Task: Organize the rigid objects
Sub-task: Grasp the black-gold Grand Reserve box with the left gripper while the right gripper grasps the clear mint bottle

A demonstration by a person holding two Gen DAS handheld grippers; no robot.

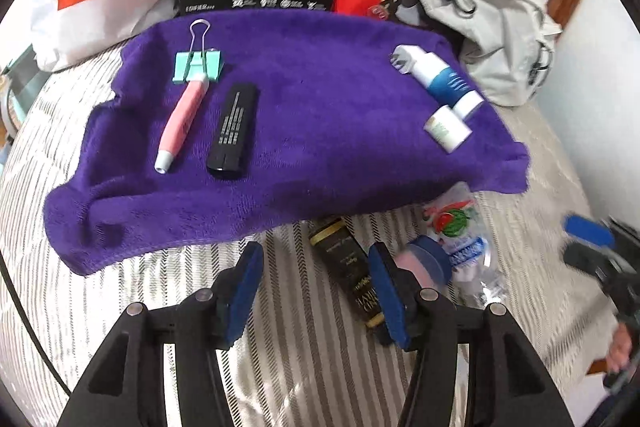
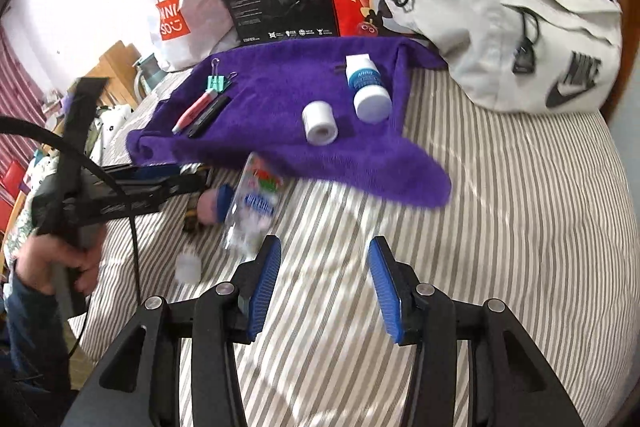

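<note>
While both claws gape empty, the left gripper [image 1: 316, 291] nears the black box [image 1: 352, 275] at lower centre; next, likely a grasp toward the purple towel [image 1: 320, 131].

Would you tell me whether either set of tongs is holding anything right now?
Nothing is held: the left tongs and right tongs are both open and empty above the striped bedding.

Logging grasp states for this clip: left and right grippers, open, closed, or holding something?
Left gripper: open, holding nothing, above the striped bedding.
Right gripper: open, holding nothing.
</note>
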